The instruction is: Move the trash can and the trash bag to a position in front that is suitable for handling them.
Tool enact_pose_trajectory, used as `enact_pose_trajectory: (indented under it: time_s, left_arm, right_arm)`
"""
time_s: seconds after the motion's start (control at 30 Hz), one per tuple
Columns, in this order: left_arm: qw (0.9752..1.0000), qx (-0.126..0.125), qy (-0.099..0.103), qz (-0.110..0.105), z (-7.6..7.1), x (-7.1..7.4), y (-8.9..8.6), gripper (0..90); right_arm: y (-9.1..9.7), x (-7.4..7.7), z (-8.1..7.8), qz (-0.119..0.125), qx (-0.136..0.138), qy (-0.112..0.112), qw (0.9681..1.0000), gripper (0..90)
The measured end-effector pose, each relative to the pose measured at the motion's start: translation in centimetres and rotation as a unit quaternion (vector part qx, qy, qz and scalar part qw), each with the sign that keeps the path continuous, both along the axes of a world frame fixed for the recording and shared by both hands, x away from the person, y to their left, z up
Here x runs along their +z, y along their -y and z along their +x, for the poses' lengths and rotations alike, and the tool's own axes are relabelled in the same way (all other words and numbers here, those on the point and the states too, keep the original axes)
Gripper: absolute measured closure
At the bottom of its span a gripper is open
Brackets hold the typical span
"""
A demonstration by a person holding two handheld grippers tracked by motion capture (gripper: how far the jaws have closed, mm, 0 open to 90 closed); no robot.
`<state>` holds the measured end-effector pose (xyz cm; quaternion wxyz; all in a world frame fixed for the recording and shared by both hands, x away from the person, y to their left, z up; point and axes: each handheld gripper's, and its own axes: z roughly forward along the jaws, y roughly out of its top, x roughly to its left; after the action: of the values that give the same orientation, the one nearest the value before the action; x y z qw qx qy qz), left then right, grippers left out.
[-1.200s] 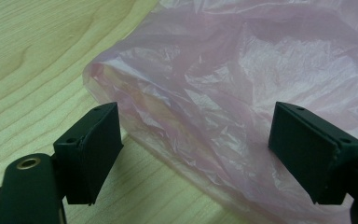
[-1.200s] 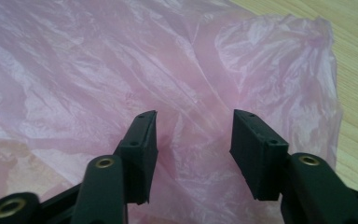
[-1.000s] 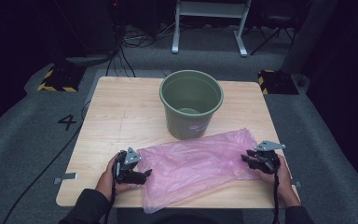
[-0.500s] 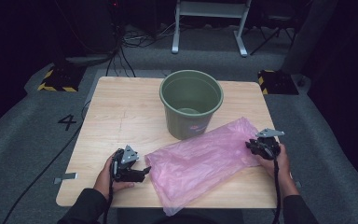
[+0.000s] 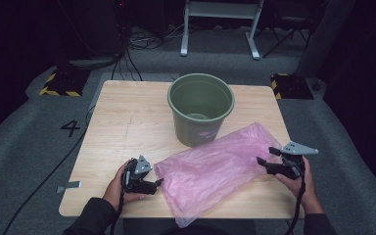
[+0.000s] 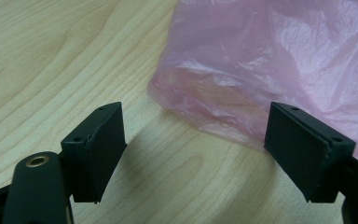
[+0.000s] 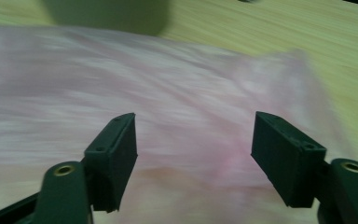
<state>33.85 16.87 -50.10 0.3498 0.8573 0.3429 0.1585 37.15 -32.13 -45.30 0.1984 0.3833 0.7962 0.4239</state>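
From the high view we see a pink plastic bag [image 5: 215, 169] lying flat and slantwise across the near half of the wooden table [image 5: 127, 127], its far right corner up near the green bucket [image 5: 200, 107] that stands upright behind it, its near end reaching to the table's front edge. Our left gripper [image 5: 157, 182] rests low on the table at the bag's left edge, its tips just at the plastic, held in the left hand [image 5: 120, 183]. Our right gripper [image 5: 263, 160] is held above the table at the bag's right end, in the right hand [image 5: 296, 178], with the grey three-cornered plate on top; its jaws stand parted, and they have just been opening, with nothing clamped between them. In the left gripper view we look along the left gripper [image 6: 193, 140] with its jaws wide apart over bare wood; the crumpled edge of the pink plastic bag [image 6: 279, 65] lies just ahead, between the two pads but not pressed by either. In the right gripper view, which is blurred, the right gripper [image 7: 193, 140] shows both jaws spread wide with the pink plastic bag [image 7: 121, 84] spread out below them, and we see no plastic caught on either pad; the dark green bucket [image 7: 107, 16] stands at the top edge beyond the bag.
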Motion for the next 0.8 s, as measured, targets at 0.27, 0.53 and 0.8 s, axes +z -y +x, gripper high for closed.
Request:
enact_pose_trajectory:
  time_s: [0.27,0.53,0.8]
  left_arm:
    - [1.0,-0.005,-0.003,-0.007,0.4,-0.1,0.4,18.5]
    - [0.9998,0.004,-0.011,-0.015,1.7,-0.3,1.2,15.4]
    - [0.9996,0.023,-0.01,-0.013,3.3,-0.2,1.7,15.5]
  right_arm:
    - [-5.8,-2.3,-3.0,-0.021,0.098,-0.03,0.9945,25.3]
    - [-8.6,-4.4,-1.7,-0.057,0.117,-0.045,0.9905,26.6]
    - [-9.1,-4.8,0.0,-0.065,0.109,-0.044,0.991,25.3]
